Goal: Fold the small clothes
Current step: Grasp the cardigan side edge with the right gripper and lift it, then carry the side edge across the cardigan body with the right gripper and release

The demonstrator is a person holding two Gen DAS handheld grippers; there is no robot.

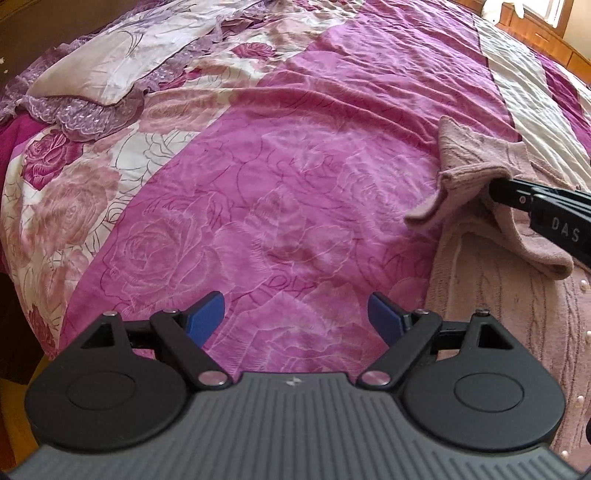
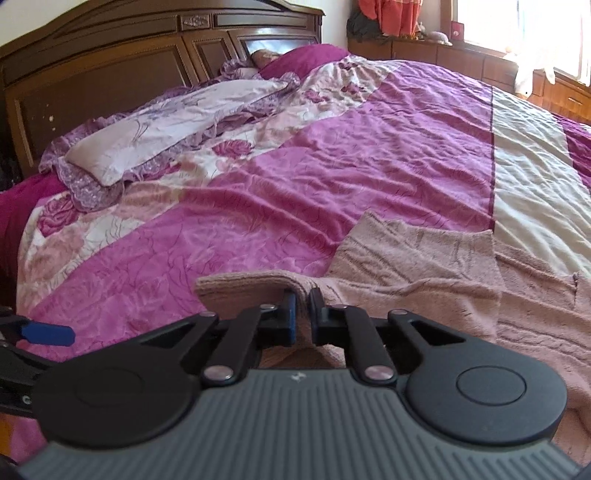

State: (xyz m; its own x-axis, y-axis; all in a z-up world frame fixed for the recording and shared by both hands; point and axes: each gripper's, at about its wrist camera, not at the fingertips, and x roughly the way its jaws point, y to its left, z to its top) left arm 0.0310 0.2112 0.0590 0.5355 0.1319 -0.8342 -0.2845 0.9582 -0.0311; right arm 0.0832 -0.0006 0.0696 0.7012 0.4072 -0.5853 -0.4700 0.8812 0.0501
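Observation:
A small pale pink knitted sweater (image 2: 436, 273) lies on the pink floral bedspread (image 2: 295, 177), at the lower right of the right wrist view. My right gripper (image 2: 303, 308) is shut on a folded edge of that sweater and lifts it slightly. In the left wrist view the same sweater (image 1: 476, 173) shows at the right edge, pinched by the right gripper (image 1: 493, 188), with its cable-knit body below. My left gripper (image 1: 297, 314) hovers over the bare bedspread (image 1: 258, 184) to the left of the sweater, open, nothing between its blue pads (image 1: 207, 314).
A lilac frilled pillow (image 2: 166, 129) lies at the head of the bed against a dark wooden headboard (image 2: 110, 66). A cream panel (image 2: 532, 173) of the cover runs along the right. A wooden dresser and a bright window (image 2: 517, 22) stand beyond the bed.

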